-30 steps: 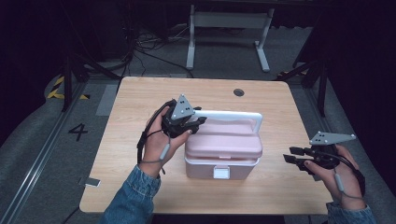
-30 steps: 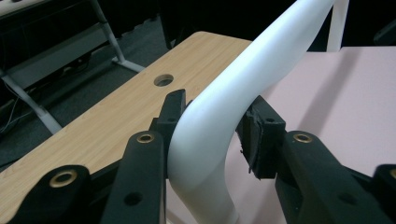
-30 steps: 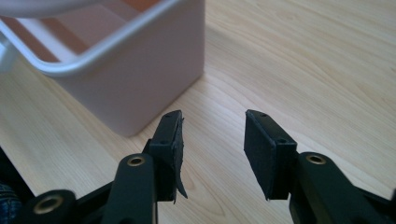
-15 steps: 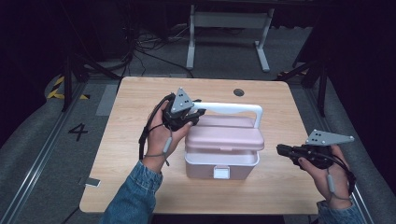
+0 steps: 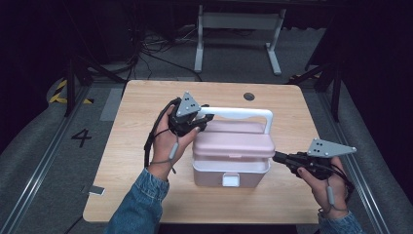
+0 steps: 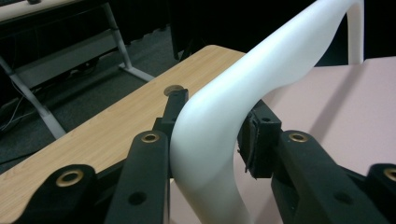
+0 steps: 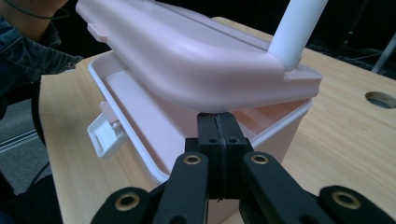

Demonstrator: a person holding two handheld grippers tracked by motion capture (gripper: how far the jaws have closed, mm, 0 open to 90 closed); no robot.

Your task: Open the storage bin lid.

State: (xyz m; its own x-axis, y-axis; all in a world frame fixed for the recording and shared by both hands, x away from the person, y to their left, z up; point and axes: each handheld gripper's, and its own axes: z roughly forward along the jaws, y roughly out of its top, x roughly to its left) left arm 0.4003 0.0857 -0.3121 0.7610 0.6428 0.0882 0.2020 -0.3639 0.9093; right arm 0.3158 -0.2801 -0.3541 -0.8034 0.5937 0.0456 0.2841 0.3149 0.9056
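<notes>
The left gripper clamps the white handle at its bend, with the pink lid hanging tilted beyond and below its jaws. To open cleanly, lift straight and slowly so the handle cannot slip. The right gripper, jaws pressed together on nothing, sits tip-first against the box rim just ahead; hold it there to steady the base.
</notes>
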